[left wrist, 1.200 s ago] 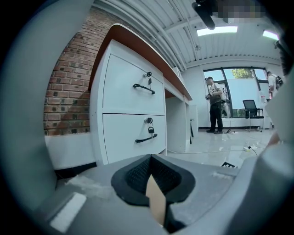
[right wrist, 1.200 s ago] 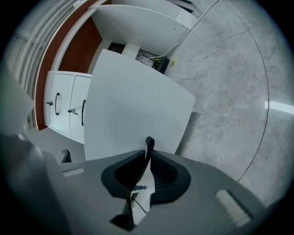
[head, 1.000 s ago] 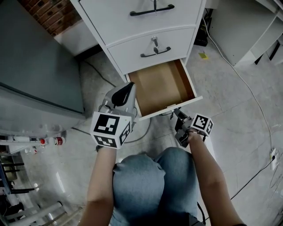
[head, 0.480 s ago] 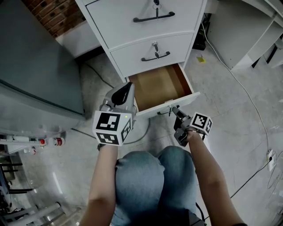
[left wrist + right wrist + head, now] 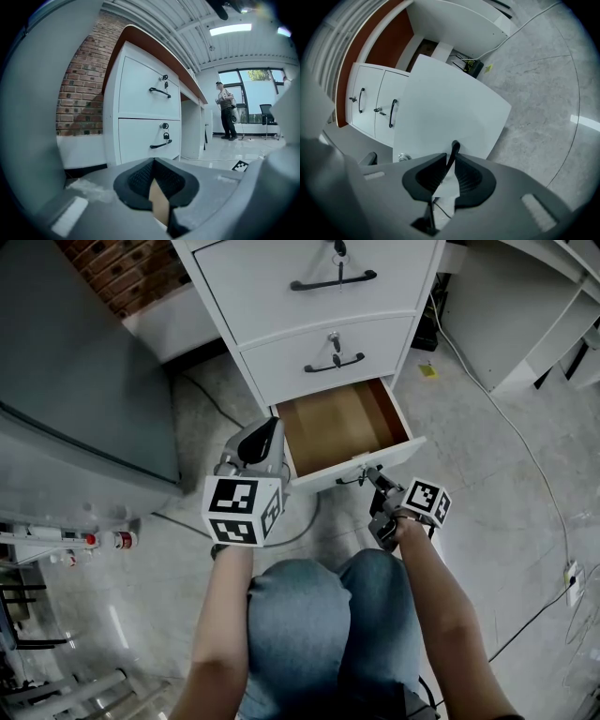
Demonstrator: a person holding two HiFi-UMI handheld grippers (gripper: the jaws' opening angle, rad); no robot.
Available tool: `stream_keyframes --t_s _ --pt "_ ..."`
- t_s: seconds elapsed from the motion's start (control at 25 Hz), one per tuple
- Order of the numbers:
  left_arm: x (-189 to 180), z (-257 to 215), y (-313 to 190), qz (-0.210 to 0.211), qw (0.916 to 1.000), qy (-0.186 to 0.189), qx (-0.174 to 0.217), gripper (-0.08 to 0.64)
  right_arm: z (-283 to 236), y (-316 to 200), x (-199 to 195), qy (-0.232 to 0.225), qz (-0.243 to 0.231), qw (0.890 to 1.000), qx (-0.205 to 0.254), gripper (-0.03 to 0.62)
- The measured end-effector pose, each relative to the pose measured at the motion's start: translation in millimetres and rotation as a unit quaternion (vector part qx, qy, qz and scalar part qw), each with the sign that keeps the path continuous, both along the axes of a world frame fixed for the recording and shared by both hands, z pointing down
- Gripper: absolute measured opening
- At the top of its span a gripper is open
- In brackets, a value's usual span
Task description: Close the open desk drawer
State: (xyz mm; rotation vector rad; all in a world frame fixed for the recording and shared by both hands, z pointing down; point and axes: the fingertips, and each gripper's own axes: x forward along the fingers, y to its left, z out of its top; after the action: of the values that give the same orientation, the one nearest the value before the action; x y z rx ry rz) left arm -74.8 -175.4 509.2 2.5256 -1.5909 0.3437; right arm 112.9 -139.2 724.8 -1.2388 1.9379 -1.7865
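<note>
The white desk pedestal's bottom drawer point(image 5: 343, 424) stands partly open, its brown inside bare. A thin black handle point(image 5: 352, 478) sits on its white front panel point(image 5: 445, 108). My right gripper point(image 5: 376, 477) is at that handle. In the right gripper view the handle point(image 5: 453, 151) runs between the jaws of my right gripper point(image 5: 449, 165); they are opening, with a gap beside the bar. My left gripper point(image 5: 268, 433) hovers by the drawer's front left corner, shut and holding nothing. In its own view the left gripper point(image 5: 154, 164) has its tips together.
Two closed drawers with black handles point(image 5: 334, 281) point(image 5: 334, 363) and keys sit above the open one. A grey cabinet point(image 5: 75, 362) stands at the left and white shelving point(image 5: 525, 315) at the right. A cable point(image 5: 506, 427) crosses the floor. My knees point(image 5: 319, 615) are just behind the grippers. A person point(image 5: 227, 110) stands far off.
The drawer sits slightly further into the pedestal than a second ago. Both grippers have stayed almost where they were, the right one at the handle.
</note>
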Motion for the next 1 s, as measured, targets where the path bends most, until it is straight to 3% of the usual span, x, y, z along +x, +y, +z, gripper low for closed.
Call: stream_keyframes --t_s 0.24,0.64,1.0 --pt "0.7 4.5 -2.9 0.001 1.0000 0.003 -0.003 -0.002 -0.4 -3.9 0.2 0.005 0.007 1.000 0.003 0.061" --pt "-0.9 10.8 -10.1 0.005 1.0000 -0.001 -0.008 -0.002 -1.9 -14.3 -5.5 -0.028 0.019 0.999 0.010 0.048" --pt "-9.7 14.5 -15.3 0.000 0.9999 0.001 -0.011 -0.002 -0.9 -36.9 -18.3 -0.022 0.022 0.999 0.007 0.048"
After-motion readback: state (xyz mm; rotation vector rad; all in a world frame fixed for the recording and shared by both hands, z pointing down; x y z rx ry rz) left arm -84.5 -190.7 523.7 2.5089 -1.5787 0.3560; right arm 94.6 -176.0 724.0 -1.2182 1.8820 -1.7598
